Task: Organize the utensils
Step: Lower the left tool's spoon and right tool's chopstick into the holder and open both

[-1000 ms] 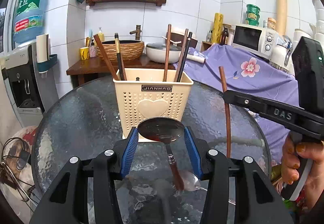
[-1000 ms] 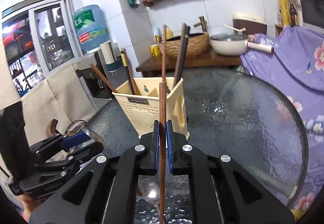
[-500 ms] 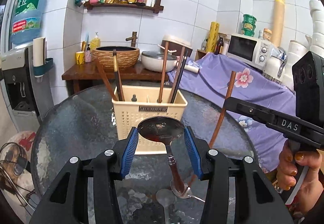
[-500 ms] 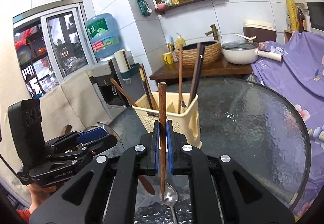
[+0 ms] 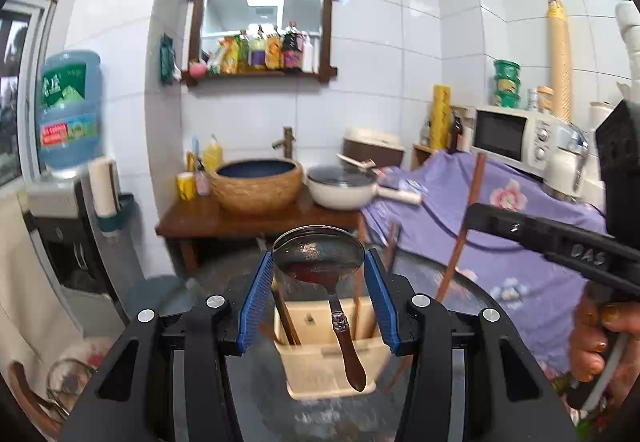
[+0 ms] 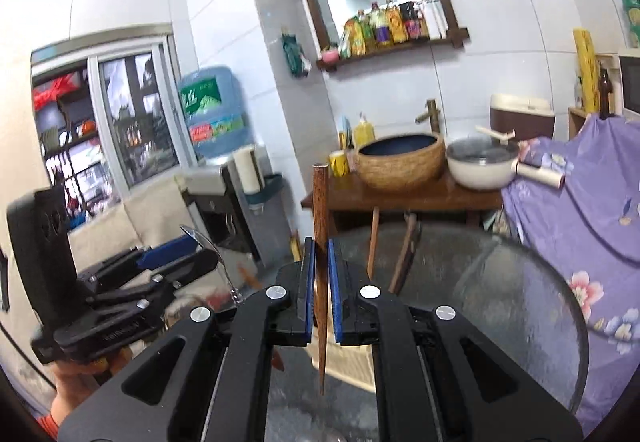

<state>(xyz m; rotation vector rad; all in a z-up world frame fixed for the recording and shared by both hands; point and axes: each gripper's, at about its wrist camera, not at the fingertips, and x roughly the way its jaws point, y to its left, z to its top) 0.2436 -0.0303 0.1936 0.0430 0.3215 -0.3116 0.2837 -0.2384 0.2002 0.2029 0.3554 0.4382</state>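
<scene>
My left gripper (image 5: 319, 300) is shut on a metal spoon (image 5: 320, 256) with a brown handle, bowl up, handle hanging down over the cream utensil holder (image 5: 328, 358). The holder stands on the glass table just below and has several chopsticks in it. My right gripper (image 6: 319, 286) is shut on a brown wooden chopstick (image 6: 320, 226), held upright, thin tip down, above the holder's right side (image 6: 352, 366). In the left wrist view the right gripper (image 5: 520, 230) is to the right with the chopstick (image 5: 464, 218). In the right wrist view the left gripper (image 6: 176, 258) is at the left.
The round glass table (image 6: 520, 282) lies below both grippers. Behind it are a wooden side table with a woven basin (image 5: 256, 184) and a white pot (image 5: 344, 188), a purple flowered cloth (image 5: 520, 210), a microwave (image 5: 516, 134) and a water dispenser (image 5: 68, 110).
Both grippers have risen and moved forward over the holder, the spoon and the chopstick lifted with them. The holder now sits low in both views, partly hidden by the fingers.
</scene>
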